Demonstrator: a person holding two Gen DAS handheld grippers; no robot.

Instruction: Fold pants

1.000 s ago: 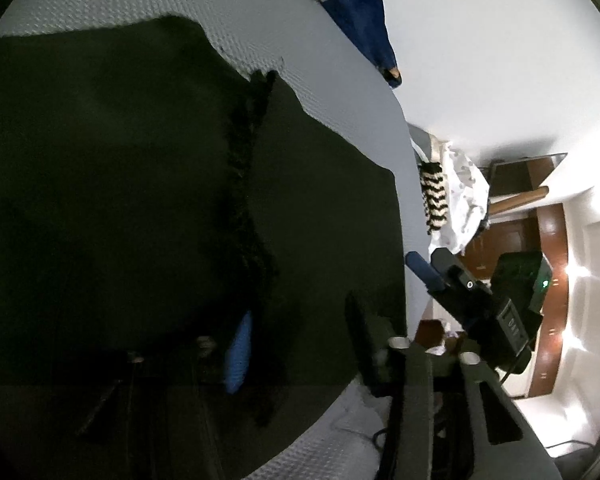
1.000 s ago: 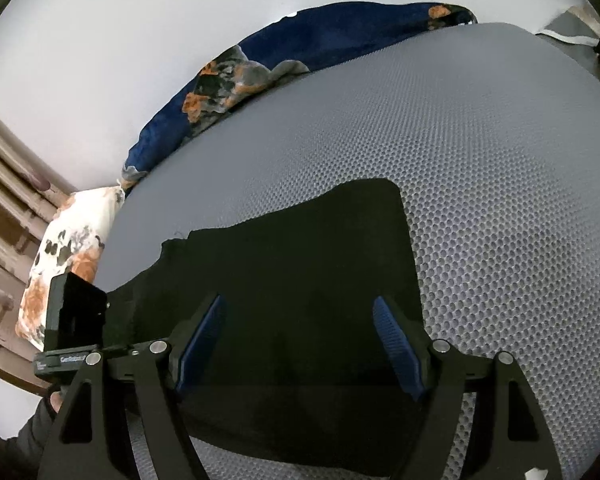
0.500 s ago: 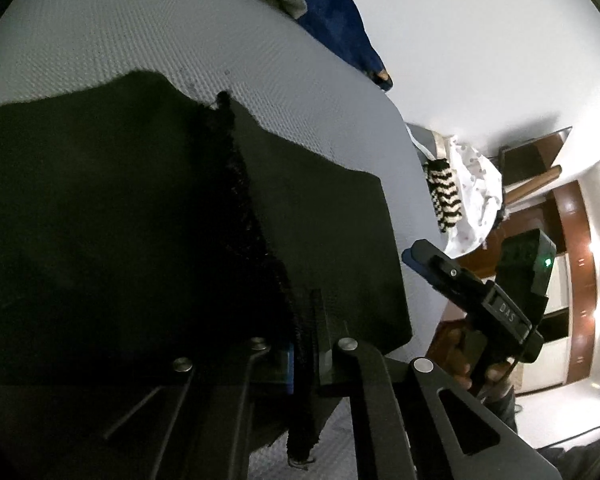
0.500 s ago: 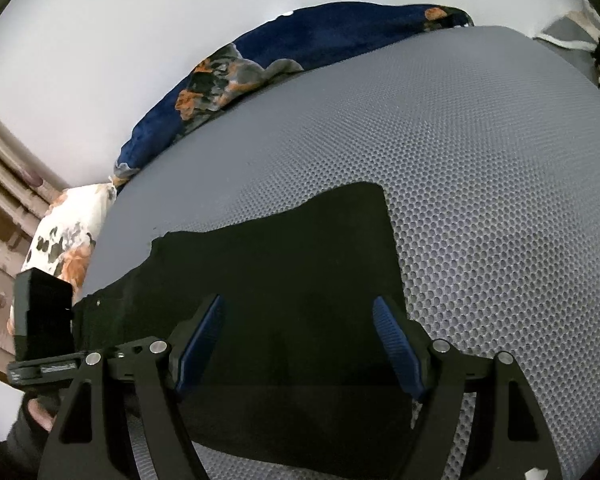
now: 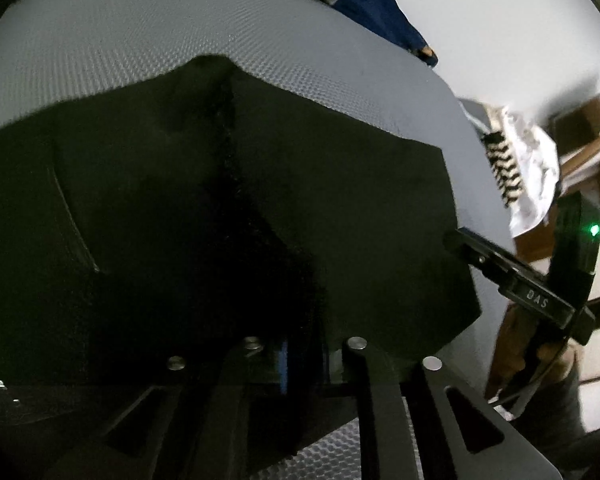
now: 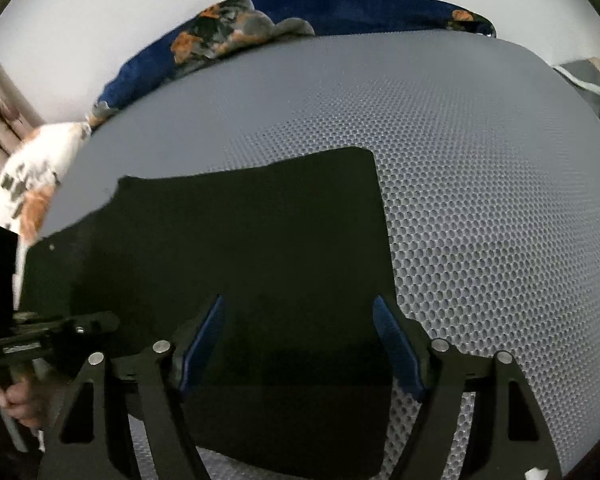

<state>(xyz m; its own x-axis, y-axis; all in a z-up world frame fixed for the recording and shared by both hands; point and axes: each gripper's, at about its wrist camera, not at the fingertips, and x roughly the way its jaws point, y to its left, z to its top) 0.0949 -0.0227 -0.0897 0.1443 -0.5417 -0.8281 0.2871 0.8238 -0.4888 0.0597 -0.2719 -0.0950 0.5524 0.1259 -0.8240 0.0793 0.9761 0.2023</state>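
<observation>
Claws both tilt steeply down: my left gripper [image 5: 300,354] pinches pants [image 5: 260,200], jaws opening slightly; my right gripper [image 6: 300,344] wide, closing, pads clear of cloth.

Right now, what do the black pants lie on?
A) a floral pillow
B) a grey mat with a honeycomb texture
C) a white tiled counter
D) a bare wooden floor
B: the black pants are spread flat on the grey honeycomb-textured mat, which shows around them on the far side and to the right in the right wrist view; the floral pillow sits off the mat's left edge.
</observation>
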